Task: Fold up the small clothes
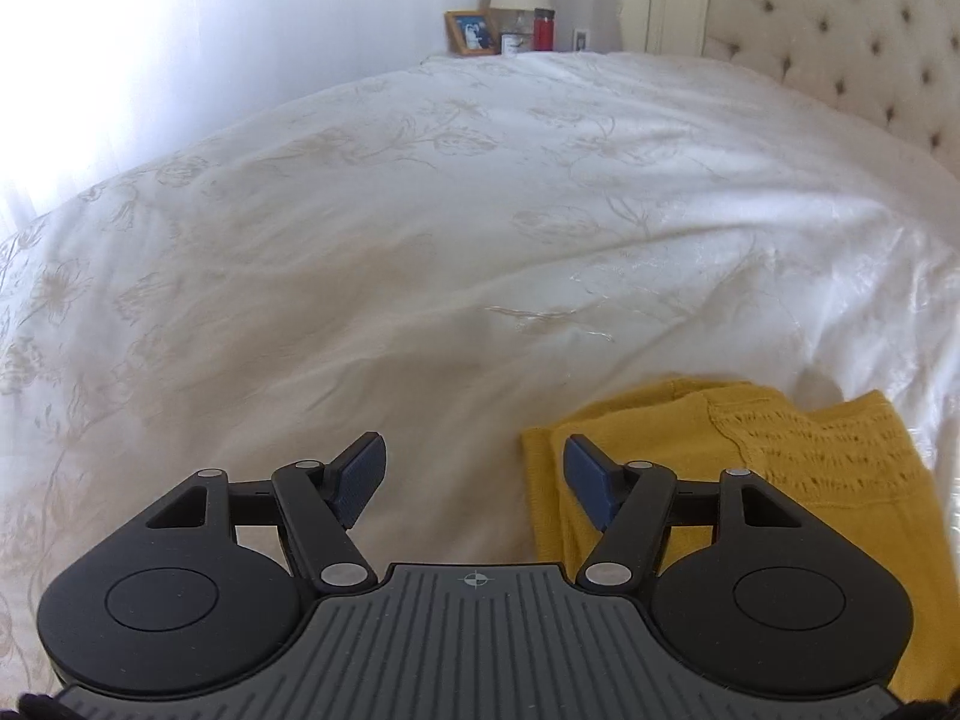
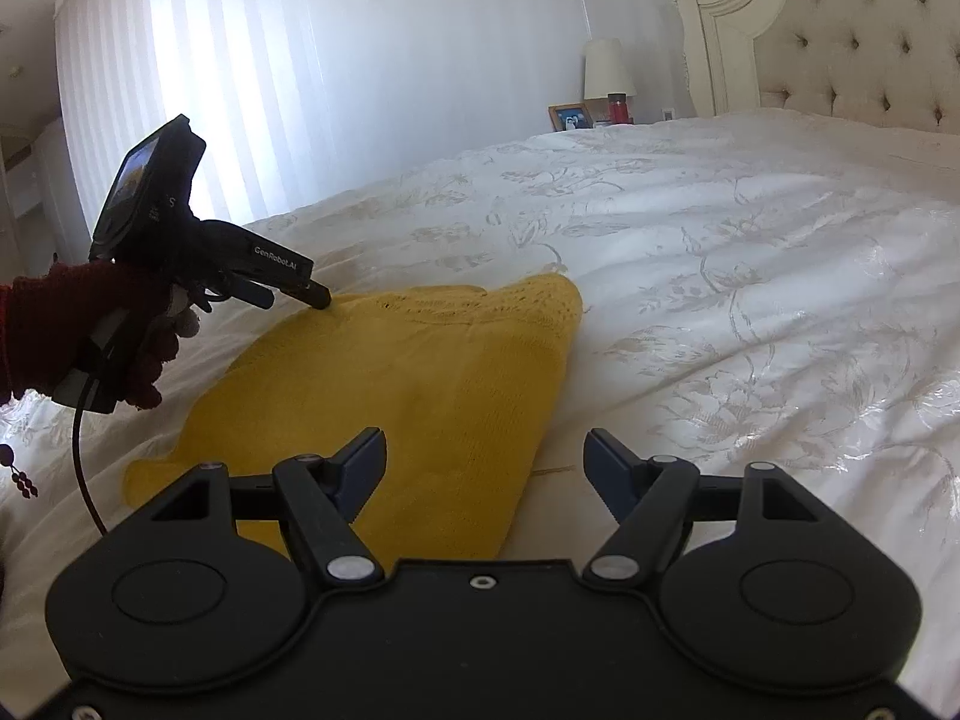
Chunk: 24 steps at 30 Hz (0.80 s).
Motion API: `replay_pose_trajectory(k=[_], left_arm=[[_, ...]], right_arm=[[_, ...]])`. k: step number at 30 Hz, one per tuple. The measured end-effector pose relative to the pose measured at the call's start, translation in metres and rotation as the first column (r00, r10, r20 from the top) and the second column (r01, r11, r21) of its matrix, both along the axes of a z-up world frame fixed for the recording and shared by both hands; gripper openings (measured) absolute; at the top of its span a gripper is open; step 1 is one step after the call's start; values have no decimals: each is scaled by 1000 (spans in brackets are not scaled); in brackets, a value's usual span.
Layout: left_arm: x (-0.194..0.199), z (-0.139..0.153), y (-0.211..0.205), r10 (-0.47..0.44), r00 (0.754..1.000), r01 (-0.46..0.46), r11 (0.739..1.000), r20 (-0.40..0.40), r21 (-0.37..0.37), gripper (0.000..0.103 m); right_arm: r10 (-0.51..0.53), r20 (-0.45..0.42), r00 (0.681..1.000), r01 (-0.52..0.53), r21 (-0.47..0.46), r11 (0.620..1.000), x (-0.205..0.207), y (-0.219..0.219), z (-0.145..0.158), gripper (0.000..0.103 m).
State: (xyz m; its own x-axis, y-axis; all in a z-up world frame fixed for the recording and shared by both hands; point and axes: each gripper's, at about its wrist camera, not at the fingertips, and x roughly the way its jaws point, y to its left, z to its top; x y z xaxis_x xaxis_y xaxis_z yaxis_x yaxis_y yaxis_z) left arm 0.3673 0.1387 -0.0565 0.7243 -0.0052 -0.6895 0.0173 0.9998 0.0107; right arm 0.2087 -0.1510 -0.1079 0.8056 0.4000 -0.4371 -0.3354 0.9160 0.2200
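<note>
Left gripper (image 2: 321, 299) marked "GenRobot.AI", apparently apart beside yellow knit (image 2: 396, 384); right gripper (image 2: 483, 462) apart, empty.

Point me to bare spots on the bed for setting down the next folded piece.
Free: the wide stretch of white bedspread between the yellow knit garment and the tufted headboard. Also free: the bedspread between the garment and the window blinds. Crowded: the near edge, where the garment lies with the left hand-held gripper at its far edge.
</note>
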Motion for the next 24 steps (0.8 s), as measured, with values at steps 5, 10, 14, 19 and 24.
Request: replay_pose_trajectory(k=[5, 10, 14, 19, 24], left_arm=[[-47, 7, 13, -90, 996, 84, 986, -30, -145, 65], [-96, -4, 23, -87, 993, 58, 943, -77, -326, 66], [-126, -17, 21, -81, 991, 37, 927, -103, -374, 74], [-139, -25, 7, -122, 987, 76, 926, -101, -369, 79], [-132, -34, -7, -169, 980, 116, 916, -108, -384, 80]], right_arm=[[24, -10, 1000, -24, -14, 1000, 3, 4, 6, 76], [30, -27, 999, -31, -7, 1000, 3, 7, 13, 76], [45, -43, 998, -45, 4, 999, 2, 9, 20, 86], [66, -72, 995, -65, 12, 998, 6, 13, 24, 92], [78, -138, 987, -72, 45, 996, 27, 12, 24, 102]])
